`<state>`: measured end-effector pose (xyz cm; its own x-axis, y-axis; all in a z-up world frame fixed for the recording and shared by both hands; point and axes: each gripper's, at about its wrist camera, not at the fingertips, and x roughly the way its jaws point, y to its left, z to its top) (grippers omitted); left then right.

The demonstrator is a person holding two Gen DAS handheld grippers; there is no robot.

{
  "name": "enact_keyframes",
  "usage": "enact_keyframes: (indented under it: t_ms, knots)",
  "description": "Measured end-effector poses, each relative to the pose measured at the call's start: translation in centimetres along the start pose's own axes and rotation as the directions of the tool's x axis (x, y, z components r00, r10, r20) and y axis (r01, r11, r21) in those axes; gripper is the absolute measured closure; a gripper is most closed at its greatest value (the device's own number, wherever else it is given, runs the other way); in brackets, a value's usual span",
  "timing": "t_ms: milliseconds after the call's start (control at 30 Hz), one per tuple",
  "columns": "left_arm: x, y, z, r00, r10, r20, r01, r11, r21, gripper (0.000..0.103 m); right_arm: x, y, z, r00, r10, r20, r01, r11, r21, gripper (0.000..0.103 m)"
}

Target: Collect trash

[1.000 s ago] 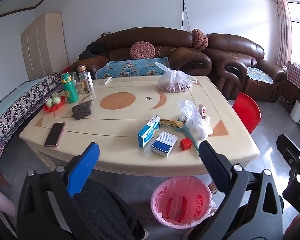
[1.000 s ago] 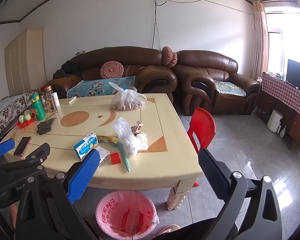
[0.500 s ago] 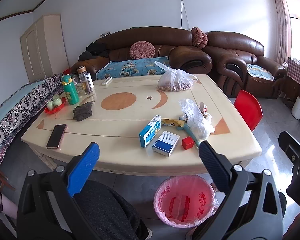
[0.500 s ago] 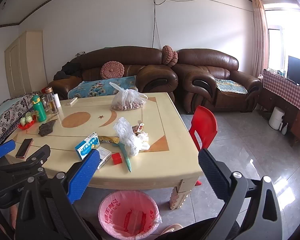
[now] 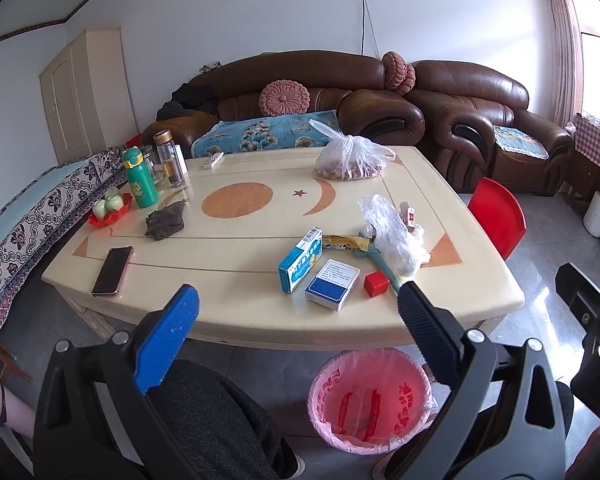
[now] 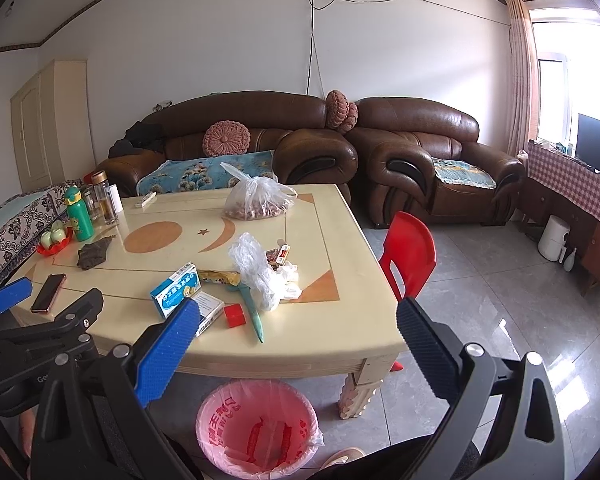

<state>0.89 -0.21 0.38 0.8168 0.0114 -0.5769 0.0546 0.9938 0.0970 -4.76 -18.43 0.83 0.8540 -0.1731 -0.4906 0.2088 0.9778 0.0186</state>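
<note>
Trash lies near the front right of the cream table [image 5: 260, 320]: a crumpled clear plastic bag [image 5: 392, 236], a yellow wrapper [image 5: 344, 243], a blue-white box [image 5: 302, 260], a flat blue box [image 5: 332, 284], a small red cube [image 5: 376, 284] and a teal stick [image 5: 384, 264]. A bin with a pink liner [image 5: 372, 400] stands on the floor below the table's front edge. My left gripper [image 5: 296, 312] is open and empty, above the floor before the table. My right gripper [image 6: 296, 324] is open and empty, to its right. The bin [image 6: 260, 428] also shows there.
A phone [image 5: 112, 270], grey cloth [image 5: 166, 220], green bottle [image 5: 140, 178], glass bottles and a red dish stand at the table's left. A tied bag of nuts [image 5: 350, 160] sits at the back. A red chair [image 5: 498, 216] stands right of the table. Brown sofas behind.
Both grippers have shifted slightly closer to the table and a little right. Both stay open and empty. Nothing on the table has moved.
</note>
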Motion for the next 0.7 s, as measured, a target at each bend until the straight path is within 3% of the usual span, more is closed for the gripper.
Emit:
enact_keyframes:
  t_ms: [700]
  knots:
    - [1.6,0.0,-0.7,1.000,0.015,-0.019,-0.015,1.000,0.027,0.006,3.2,0.5,-0.8,0.999,0.023,-0.044,-0.023,1.000,-0.007,0.006]
